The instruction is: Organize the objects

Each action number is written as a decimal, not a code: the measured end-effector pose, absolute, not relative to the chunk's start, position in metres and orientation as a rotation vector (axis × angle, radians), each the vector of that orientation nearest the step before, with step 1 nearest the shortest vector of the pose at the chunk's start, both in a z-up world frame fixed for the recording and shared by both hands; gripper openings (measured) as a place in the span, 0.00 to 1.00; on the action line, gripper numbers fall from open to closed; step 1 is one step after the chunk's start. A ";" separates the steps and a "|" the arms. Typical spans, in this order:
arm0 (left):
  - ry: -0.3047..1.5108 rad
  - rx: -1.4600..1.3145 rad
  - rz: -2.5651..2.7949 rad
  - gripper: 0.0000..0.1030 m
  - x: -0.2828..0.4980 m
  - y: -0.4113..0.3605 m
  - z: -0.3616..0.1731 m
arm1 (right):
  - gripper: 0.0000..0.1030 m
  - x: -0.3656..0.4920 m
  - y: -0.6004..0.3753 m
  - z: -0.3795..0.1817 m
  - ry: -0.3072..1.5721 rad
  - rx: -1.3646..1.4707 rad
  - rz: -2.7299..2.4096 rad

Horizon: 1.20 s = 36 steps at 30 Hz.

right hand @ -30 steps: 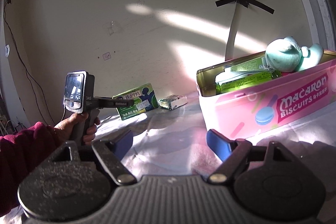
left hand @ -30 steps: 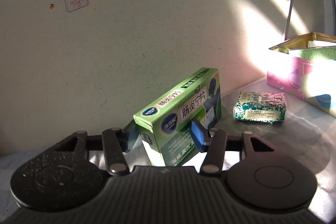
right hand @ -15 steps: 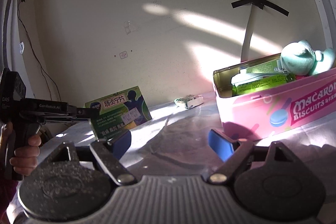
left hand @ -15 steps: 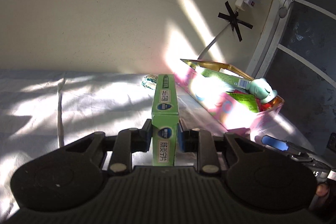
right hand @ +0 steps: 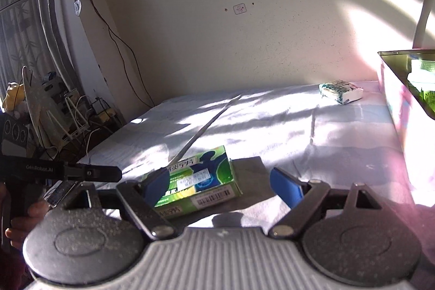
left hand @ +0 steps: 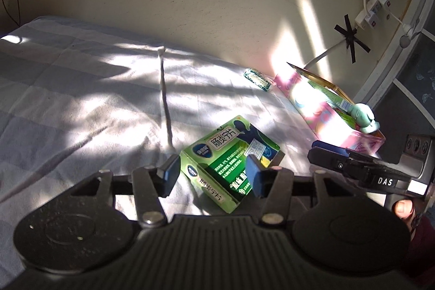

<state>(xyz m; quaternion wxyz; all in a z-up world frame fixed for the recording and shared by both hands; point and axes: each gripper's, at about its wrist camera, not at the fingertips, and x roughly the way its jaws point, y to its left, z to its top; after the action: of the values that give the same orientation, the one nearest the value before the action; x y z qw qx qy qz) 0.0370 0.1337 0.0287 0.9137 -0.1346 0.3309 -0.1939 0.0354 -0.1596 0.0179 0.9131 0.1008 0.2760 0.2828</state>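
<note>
Left gripper (left hand: 212, 173): jaws parted and just been opening; the green medicine box (left hand: 231, 156) lies flat on the white-sheeted bed (left hand: 81, 99) between and just beyond the blue pads (left hand: 254, 175), released, no pad pressing on it. The box sits face up, skewed, one corner toward the left gripper's body, its near end between the pads in the left wrist view. Right gripper (right hand: 223, 188): jaws wide apart, holding nothing; the same box (right hand: 198, 178) lies just ahead of it and toward its left finger, whose pad overlaps the box edge in the picture; contact cannot be told. The barcode side of the box faces the right gripper. Ahead and to the right of the left gripper stands the open pink biscuit tin (left hand: 326, 113), holding green packets and a pale green toy (left hand: 365, 118) at its near end. A small green-and-white packet (left hand: 257, 79) lies on the sheet further ahead, near the wall and just beside the tin's far end; in the right wrist view this packet (right hand: 341, 91) is well ahead, right of centre, the tin wall (right hand: 394, 99) at far right. Strong sunlight bands cross the sheet; a fold ridge runs away from both grippers
</note>
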 end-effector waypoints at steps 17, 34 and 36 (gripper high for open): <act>0.806 -0.354 -0.417 0.43 0.061 0.102 0.000 | 0.78 0.061 -0.118 -0.007 0.681 0.083 0.627; 0.491 -0.098 -0.733 0.37 0.123 -0.076 0.112 | 0.60 0.051 -0.275 0.096 0.280 0.154 0.289; 0.489 -0.118 -0.755 0.25 0.135 -0.094 0.126 | 0.60 0.059 -0.281 0.107 0.256 0.139 0.239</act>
<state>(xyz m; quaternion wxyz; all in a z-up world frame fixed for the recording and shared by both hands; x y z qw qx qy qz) 0.1352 -0.0944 0.1263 0.8989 -0.0568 0.2363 -0.3645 0.0587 -0.2809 0.1072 0.9823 0.0689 0.1271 0.1188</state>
